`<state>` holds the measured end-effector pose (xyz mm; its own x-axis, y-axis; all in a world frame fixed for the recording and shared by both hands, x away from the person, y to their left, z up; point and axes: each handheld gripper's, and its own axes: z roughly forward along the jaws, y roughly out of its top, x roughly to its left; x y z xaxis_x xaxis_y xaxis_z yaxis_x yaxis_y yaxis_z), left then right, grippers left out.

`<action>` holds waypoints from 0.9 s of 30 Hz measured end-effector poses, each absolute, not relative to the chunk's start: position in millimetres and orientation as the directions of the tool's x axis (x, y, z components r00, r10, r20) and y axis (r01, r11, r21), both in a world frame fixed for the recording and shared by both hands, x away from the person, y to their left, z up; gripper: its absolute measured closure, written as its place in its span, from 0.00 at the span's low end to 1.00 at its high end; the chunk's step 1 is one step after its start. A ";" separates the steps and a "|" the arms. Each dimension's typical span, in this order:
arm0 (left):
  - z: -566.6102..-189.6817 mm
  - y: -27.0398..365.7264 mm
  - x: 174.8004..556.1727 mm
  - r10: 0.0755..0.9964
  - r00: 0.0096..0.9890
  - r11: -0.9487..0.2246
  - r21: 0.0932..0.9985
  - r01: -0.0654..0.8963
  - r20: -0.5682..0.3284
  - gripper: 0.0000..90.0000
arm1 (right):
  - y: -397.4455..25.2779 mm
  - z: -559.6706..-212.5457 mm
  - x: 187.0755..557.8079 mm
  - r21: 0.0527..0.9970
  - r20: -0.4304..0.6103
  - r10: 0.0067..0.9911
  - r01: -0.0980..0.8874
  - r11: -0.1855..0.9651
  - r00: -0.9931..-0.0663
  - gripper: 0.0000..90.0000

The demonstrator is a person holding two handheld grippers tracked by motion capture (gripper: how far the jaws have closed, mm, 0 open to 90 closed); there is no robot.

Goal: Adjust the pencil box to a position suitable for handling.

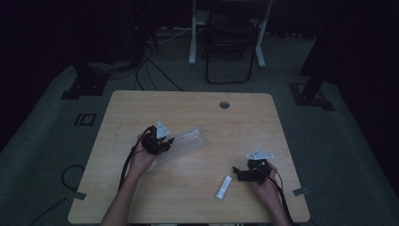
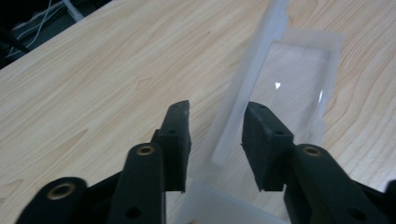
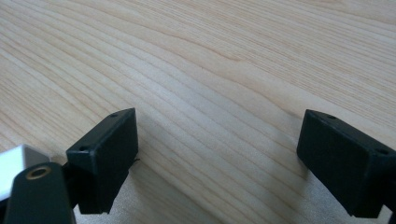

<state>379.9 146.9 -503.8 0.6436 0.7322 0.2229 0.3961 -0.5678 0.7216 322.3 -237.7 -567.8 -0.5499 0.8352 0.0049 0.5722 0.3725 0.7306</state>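
A clear plastic tray (image 1: 188, 141) lies left of the table's middle. My left gripper (image 1: 170, 140) is at its near-left end. In the left gripper view the jaws (image 2: 217, 109) stand on either side of the tray's upright side wall (image 2: 247, 79), with a small gap on each side, so the gripper is open. A small white stick-shaped packet (image 1: 223, 187) lies flat near the front edge. My right gripper (image 1: 236, 172) hovers just right of it, jaws wide open (image 3: 218, 116) over bare wood, with the packet's end (image 3: 11, 161) behind one jaw.
The wooden table (image 1: 197, 113) has a round cable hole (image 1: 224, 104) near its far edge. Beyond it on the dark carpet stand a folding chair (image 1: 230, 42) and black stand bases with cables (image 1: 141, 70). Bare wood lies between the two grippers.
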 end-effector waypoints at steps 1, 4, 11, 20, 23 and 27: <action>-504.6 143.7 379.7 0.719 0.652 -0.585 0.715 0.383 0.240 0.75 | -237.7 -567.8 322.3 0.731 0.005 0.835 0.572 0.372 -0.550 0.14; -503.8 142.5 377.9 0.706 0.663 -0.596 0.713 0.370 0.247 0.83 | -237.7 -567.8 322.3 0.731 0.005 0.835 0.573 0.372 -0.550 0.14; -502.9 138.7 369.0 0.669 0.692 -0.629 0.701 0.335 0.270 0.90 | -237.7 -567.8 322.3 0.731 0.005 0.835 0.572 0.373 -0.550 0.14; -502.7 137.2 350.3 0.623 0.730 -0.656 0.697 0.291 0.281 0.92 | -237.8 -567.9 322.3 0.731 0.004 0.835 0.571 0.373 -0.551 0.14; -503.1 138.3 344.5 0.616 0.735 -0.659 0.696 0.284 0.284 0.91 | -237.8 -567.9 322.3 0.731 0.004 0.835 0.572 0.373 -0.551 0.14; -504.3 140.1 340.7 0.623 0.732 -0.650 0.703 0.287 0.276 0.90 | -237.8 -567.9 322.3 0.731 0.004 0.835 0.572 0.373 -0.550 0.14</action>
